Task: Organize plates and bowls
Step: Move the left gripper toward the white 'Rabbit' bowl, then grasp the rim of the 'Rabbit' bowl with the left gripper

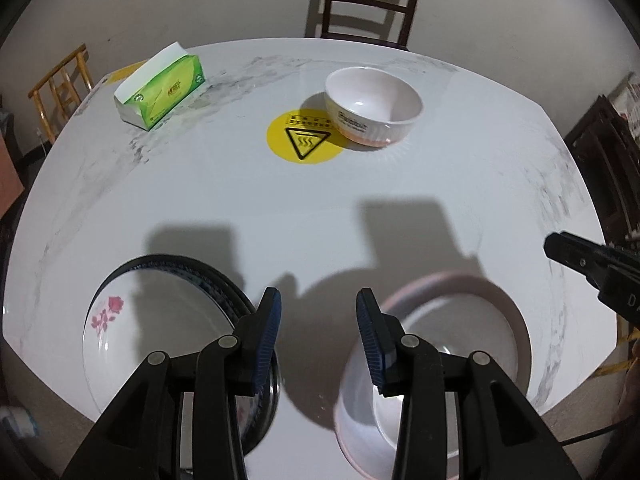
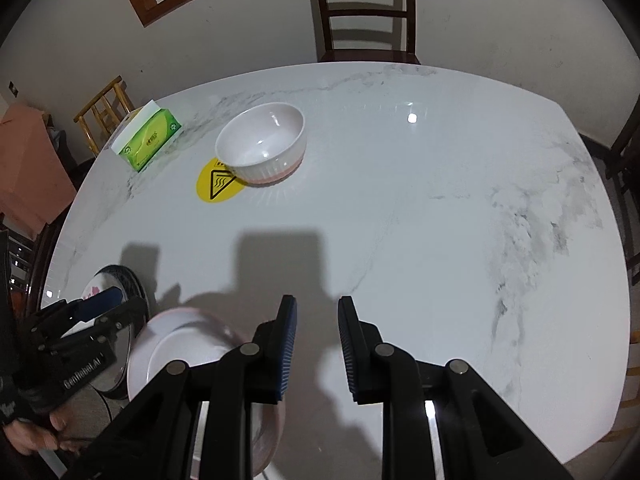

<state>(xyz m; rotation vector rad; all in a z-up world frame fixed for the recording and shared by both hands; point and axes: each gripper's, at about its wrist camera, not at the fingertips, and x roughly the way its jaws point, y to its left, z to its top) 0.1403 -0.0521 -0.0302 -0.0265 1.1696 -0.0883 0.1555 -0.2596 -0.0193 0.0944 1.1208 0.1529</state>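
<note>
Pink-rimmed plate point(image 1: 460, 320) is seen just right of the empty, parted left gripper point(image 1: 319, 334); rose plate point(image 1: 120, 320) sits left. Right gripper point(image 2: 317, 346) is parted w/ nothing held.

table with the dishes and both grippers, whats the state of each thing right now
white ribbed bowl: upright, empty
rose-patterned plate: flat, empty
pink-rimmed white plate: flat, empty
green tissue box: tissue poking out
left gripper: open, holding nothing
right gripper: open, holding nothing
</note>
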